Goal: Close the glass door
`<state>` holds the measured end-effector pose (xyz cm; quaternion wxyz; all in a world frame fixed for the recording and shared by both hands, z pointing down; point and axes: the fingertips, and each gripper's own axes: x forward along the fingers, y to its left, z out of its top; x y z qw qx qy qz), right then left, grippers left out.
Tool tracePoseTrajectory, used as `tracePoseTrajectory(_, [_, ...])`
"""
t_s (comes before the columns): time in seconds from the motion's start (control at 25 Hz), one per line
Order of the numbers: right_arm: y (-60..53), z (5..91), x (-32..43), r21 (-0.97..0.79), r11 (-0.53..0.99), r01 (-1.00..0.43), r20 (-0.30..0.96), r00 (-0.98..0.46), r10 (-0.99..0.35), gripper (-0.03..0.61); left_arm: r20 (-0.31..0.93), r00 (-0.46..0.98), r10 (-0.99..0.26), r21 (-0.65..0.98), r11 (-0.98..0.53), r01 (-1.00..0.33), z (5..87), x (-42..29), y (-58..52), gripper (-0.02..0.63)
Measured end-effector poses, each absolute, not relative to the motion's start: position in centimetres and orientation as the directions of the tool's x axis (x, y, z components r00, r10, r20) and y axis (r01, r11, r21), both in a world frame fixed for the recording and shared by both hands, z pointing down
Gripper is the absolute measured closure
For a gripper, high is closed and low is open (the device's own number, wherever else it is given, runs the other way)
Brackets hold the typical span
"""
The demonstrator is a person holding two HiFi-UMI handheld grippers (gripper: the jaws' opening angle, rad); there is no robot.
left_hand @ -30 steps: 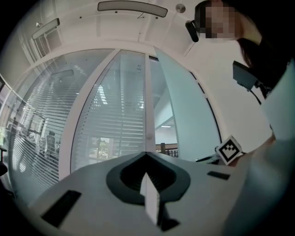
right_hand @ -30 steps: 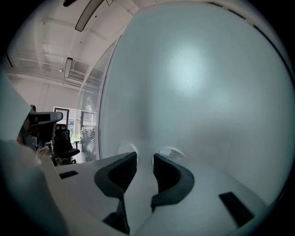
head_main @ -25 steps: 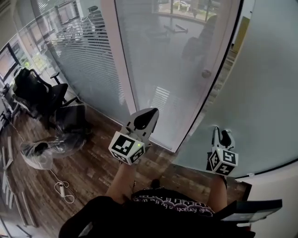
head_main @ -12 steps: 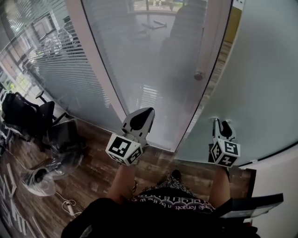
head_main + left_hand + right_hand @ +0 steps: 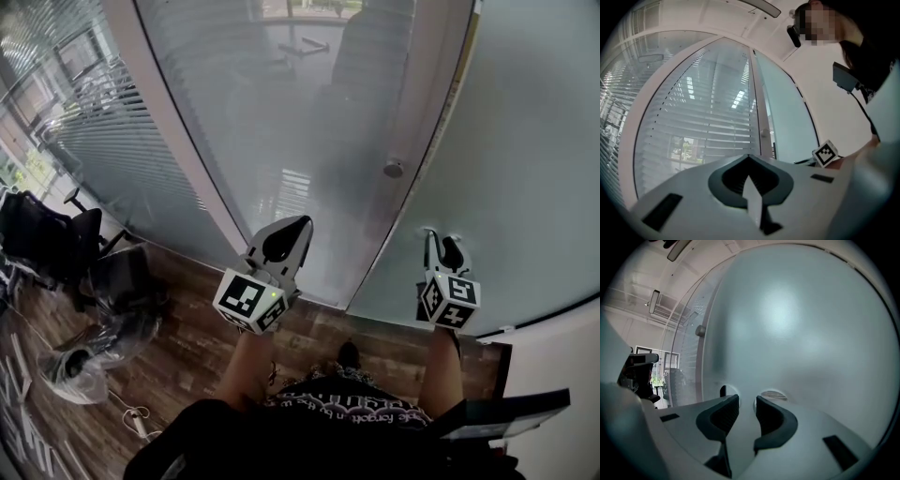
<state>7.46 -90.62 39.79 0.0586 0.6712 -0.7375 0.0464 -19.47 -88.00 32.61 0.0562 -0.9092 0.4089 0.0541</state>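
tips of right gripper (image 5: 439,246) on frosted glass door (image 5: 534,169), jaws apart

Daylight comes through the frosted glass (image 5: 309,122), so the head view is bright on top and soft grey in the middle. The floor (image 5: 178,347) is darker, and the person's top (image 5: 309,441) is nearly black. Straight frames bend like bows, most near the edges. Both gripper views are round with black corners. Bright strips shine through the blinds (image 5: 708,117). The door (image 5: 801,324) has a pale, milky glow, maybe glare from a lamp. The left gripper (image 5: 749,158) and right gripper (image 5: 746,400) sit very close and look soft.
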Motion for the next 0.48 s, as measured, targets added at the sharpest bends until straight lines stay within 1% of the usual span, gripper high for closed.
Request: tracePoseTrajectory(0.48, [-94.3,39.7,7.9,0.018,0.086,-0.996,0.153,-0.082,-0.985,0.463,-0.134,0.651,-0.747,-0.05,-0.651,-0.757,32.7,-19.2,-90.7,0.617])
